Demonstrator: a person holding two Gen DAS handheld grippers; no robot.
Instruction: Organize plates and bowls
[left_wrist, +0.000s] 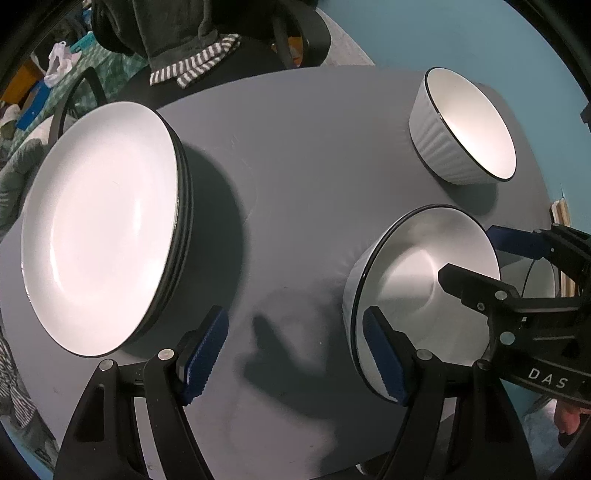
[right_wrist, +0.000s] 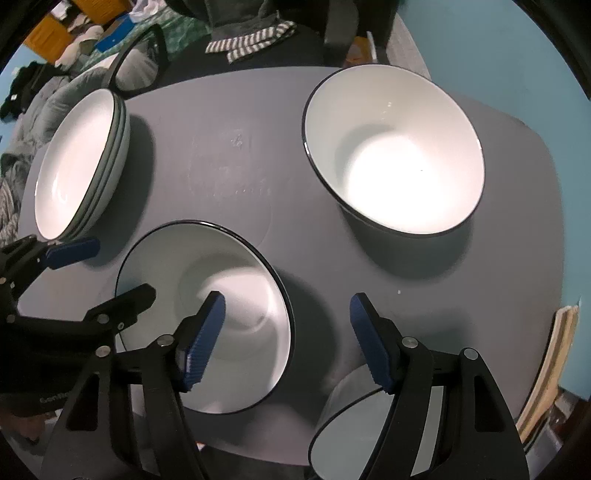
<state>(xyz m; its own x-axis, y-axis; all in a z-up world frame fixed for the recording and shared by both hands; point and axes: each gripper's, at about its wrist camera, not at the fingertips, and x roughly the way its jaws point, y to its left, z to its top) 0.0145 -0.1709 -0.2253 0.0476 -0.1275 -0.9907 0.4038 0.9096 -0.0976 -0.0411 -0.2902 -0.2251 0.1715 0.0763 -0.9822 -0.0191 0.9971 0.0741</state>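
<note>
A stack of white plates with dark rims (left_wrist: 103, 229) sits at the table's left; it also shows in the right wrist view (right_wrist: 79, 166). A white ribbed bowl (left_wrist: 465, 125) stands at the far right (right_wrist: 395, 155). A nearer white bowl (left_wrist: 417, 280) sits in the middle (right_wrist: 221, 295). A third bowl (right_wrist: 354, 435) lies at the near edge. My left gripper (left_wrist: 295, 354) is open and empty, its right pad by the near bowl's rim. My right gripper (right_wrist: 288, 339) is open, straddling that bowl's right rim.
The grey table (left_wrist: 295, 166) has a rounded far edge. A black chair with a striped towel (left_wrist: 195, 70) stands behind it. Wooden boards (right_wrist: 554, 362) lean at the right. Clutter lies on the floor at the far left.
</note>
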